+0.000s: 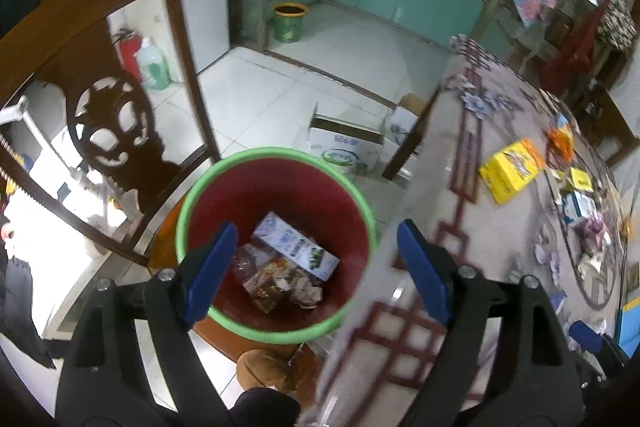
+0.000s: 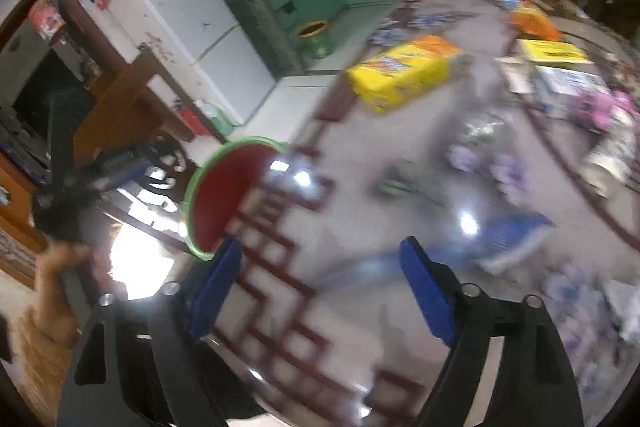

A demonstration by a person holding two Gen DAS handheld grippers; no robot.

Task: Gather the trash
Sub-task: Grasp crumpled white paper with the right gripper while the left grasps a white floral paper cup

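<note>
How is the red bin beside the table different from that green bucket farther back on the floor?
The red bin has a green rim and holds trash; the green bucket has a yellow rim, contents unseen. The red bin stands beside the table; the green bucket stands by the teal cabinets. Both are round and upright.

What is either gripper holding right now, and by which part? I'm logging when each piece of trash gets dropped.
Nothing. The left gripper is open and empty above the red bin; the right gripper is open and empty over the table.
</note>
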